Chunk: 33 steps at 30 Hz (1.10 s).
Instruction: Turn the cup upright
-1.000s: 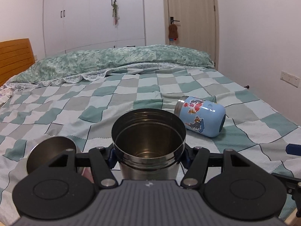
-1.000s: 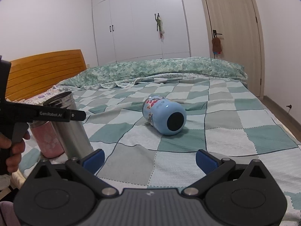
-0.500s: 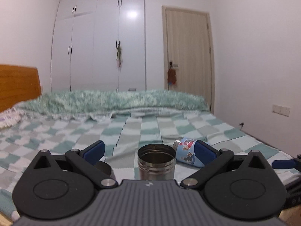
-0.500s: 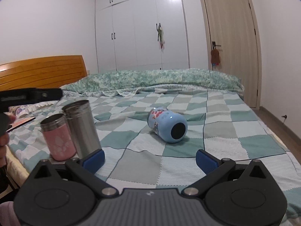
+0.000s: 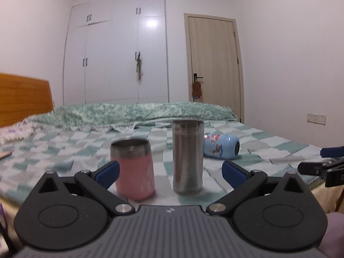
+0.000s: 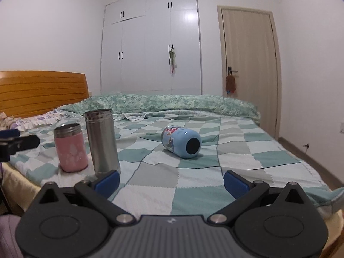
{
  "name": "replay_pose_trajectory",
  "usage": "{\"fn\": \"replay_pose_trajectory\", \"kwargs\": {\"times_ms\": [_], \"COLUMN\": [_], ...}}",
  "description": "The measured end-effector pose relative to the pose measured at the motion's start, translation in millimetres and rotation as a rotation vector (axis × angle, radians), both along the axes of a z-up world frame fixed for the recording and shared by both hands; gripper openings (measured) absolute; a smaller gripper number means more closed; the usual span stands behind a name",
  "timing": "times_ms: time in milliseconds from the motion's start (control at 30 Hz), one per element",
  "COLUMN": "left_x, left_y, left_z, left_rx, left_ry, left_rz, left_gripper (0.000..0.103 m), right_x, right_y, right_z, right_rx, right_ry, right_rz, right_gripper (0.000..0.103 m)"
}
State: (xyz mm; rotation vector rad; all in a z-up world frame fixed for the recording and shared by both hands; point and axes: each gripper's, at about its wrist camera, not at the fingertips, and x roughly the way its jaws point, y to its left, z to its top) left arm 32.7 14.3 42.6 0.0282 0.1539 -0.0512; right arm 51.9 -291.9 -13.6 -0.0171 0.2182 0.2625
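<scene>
A tall steel cup (image 5: 188,156) stands upright on the checked bedspread, beside a shorter pink cup (image 5: 133,169) that also stands upright. Both show in the right wrist view, the steel cup (image 6: 102,142) and the pink cup (image 6: 71,148). A light blue cartoon-print cup (image 6: 182,142) lies on its side further in, its base toward the right camera; it also shows in the left wrist view (image 5: 221,148). My left gripper (image 5: 169,171) is open and empty, back from the two standing cups. My right gripper (image 6: 171,181) is open and empty, short of the blue cup.
The bed (image 6: 193,182) fills the foreground, with a rolled green quilt (image 6: 172,104) at the far side and a wooden headboard (image 6: 40,90) at left. White wardrobes (image 6: 150,47) and a door (image 6: 249,64) stand behind. A phone (image 5: 4,155) lies at far left.
My left gripper let go of the steel cup, opened wide and drew back and down from it. The steel cup now stands free beside the pink cup. My right gripper dropped slightly.
</scene>
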Motion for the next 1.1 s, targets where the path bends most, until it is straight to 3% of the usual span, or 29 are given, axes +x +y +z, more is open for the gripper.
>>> {"fn": "replay_pose_trajectory", "kwargs": {"times_ms": [133, 300, 833, 1100], "left_x": [-6, -10, -14, -16], "left_y": [3, -2, -3, -3], "left_z": [-17, -33, -41, -42], "left_rx": [-0.035, 0.008, 0.026, 0.019], "left_ry": [0.014, 0.007, -0.021, -0.028], "left_rz": [0.027, 0.058, 0.105, 0.104], "left_gripper": [0.103, 0.103, 0.103, 0.103], "right_x": [-9, -13, -14, -20], "right_y": [2, 7, 3, 6], "right_z": [-8, -17, -31, -31], "right_rx": [-0.003, -0.023, 0.011, -0.020], "right_ry": [-0.010, -0.035, -0.069, -0.105], "right_rz": [-0.010, -0.027, -0.069, -0.069], "right_gripper": [0.103, 0.103, 0.103, 0.103]}}
